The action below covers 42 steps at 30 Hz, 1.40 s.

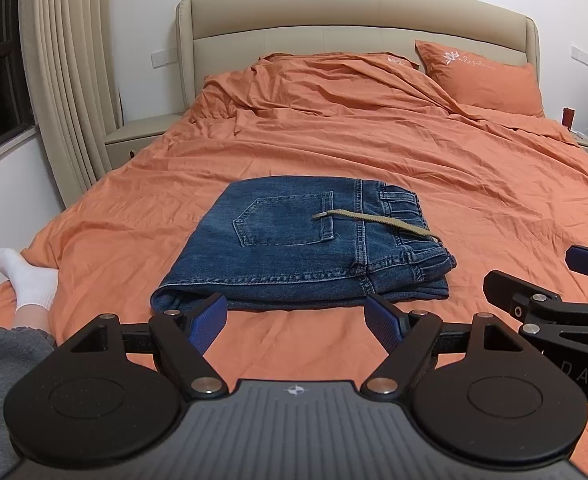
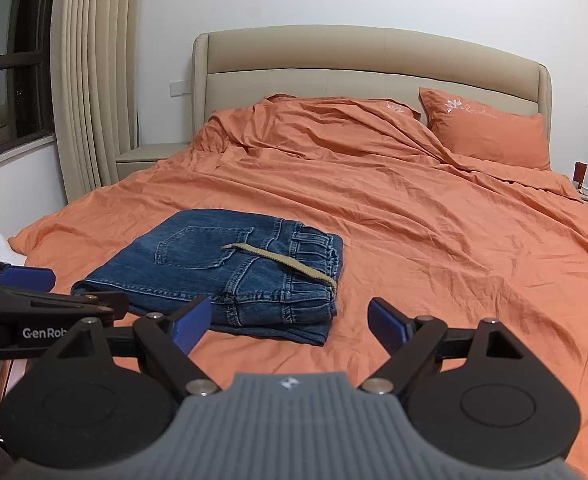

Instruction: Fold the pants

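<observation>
One pair of blue denim pants point(image 1: 294, 248) lies folded into a compact, layered rectangle on the near half of the bed point(image 1: 474, 200), back pocket up, elastic waistband at its right. A flat tan drawstring point(image 1: 378, 222) trails across the top; its far end is hidden over the waistband edge. The rumpled orange sheet covers the bed, with one matching pillow point(image 1: 490, 76) against the padded beige headboard point(image 1: 354, 16). The left tool point(image 1: 296, 320) and right tool point(image 2: 289, 322) each hover just short of the pants, blue-padded jaws spread wide, holding nothing. A white-socked foot point(image 1: 25, 276) is partly cut off at left.
</observation>
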Tool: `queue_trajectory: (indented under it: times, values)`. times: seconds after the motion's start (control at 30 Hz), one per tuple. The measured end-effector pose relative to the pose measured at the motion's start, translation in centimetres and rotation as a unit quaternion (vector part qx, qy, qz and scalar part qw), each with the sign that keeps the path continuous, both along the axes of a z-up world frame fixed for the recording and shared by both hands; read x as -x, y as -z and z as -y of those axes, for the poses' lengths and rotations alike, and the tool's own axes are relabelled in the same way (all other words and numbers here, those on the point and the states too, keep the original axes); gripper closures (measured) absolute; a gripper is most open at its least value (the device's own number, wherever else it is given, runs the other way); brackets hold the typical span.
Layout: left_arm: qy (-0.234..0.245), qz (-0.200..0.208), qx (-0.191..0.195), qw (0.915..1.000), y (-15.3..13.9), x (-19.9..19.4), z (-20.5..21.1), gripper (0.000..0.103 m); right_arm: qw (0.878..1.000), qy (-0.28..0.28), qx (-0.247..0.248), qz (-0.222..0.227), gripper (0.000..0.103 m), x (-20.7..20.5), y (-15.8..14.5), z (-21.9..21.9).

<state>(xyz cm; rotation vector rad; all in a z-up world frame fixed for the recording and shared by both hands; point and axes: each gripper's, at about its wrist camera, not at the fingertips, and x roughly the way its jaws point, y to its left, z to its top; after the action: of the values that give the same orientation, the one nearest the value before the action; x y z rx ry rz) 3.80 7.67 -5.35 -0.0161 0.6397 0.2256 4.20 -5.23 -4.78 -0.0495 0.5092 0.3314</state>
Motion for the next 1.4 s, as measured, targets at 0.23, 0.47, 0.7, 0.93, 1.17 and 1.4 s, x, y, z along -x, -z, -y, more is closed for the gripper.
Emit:
queue_trajectory:
  times: [0.23,0.47,0.7,0.93,1.17,1.4]
  values:
    - [0.000,0.001,0.000,1.0000,-0.06,0.10,0.06,0.012,1.000,-0.002,0.001,0.000,0.021,0.07,0.00,-0.11]
    - [0.001,0.002,0.000,1.0000,-0.18,0.24,0.09,0.012,1.000,-0.002,0.001,0.000,0.021,0.06,0.01,-0.09]
    - [0.001,0.004,-0.001,1.0000,-0.24,0.32,0.02,0.012,1.000,-0.002,0.001,0.001,0.021,0.08,-0.03,-0.05]
    - [0.001,0.004,-0.001,1.0000,-0.26,0.36,-0.01,0.012,1.000,-0.002,0.001,0.001,0.021,0.17,-0.05,-0.09]
    - [0.000,0.005,-0.002,1.0000,-0.31,0.38,-0.01,0.012,1.000,-0.002,0.001,0.000,0.021,0.08,-0.20,-0.06]
    - [-0.002,0.006,-0.003,1.0000,-0.65,0.43,-0.08,0.012,1.000,-0.003,0.001,-0.001,0.021,0.03,-0.21,-0.03]
